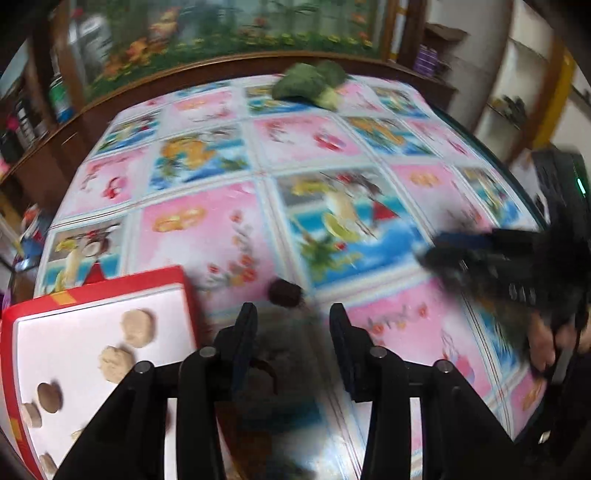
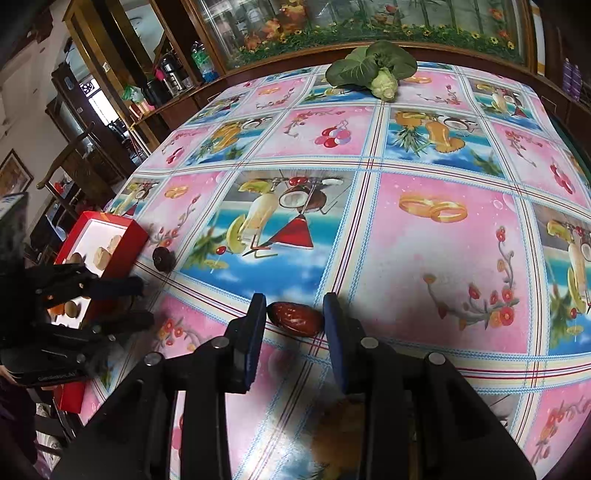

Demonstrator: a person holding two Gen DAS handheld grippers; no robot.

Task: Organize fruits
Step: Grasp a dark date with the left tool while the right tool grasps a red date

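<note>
A red date (image 2: pixel 295 318) lies on the patterned tablecloth between the tips of my open right gripper (image 2: pixel 294 301); the pads stand on both sides of it with small gaps. A second dark date (image 1: pixel 283 291) (image 2: pixel 163 257) lies just ahead of my open, empty left gripper (image 1: pixel 291 314). A red box with a white inside (image 1: pixel 88 332) (image 2: pixel 107 240) holds several pale round fruits (image 1: pixel 138 326) at the left. The right gripper shows blurred in the left wrist view (image 1: pixel 480 254); the left gripper shows in the right wrist view (image 2: pixel 122 299).
A leafy green vegetable (image 1: pixel 310 83) (image 2: pixel 373 70) lies at the table's far edge. A wooden cabinet with glass doors (image 2: pixel 332 29) stands behind the table. Shelves with bottles (image 2: pixel 173 74) stand at the left. The left wrist view is motion-blurred.
</note>
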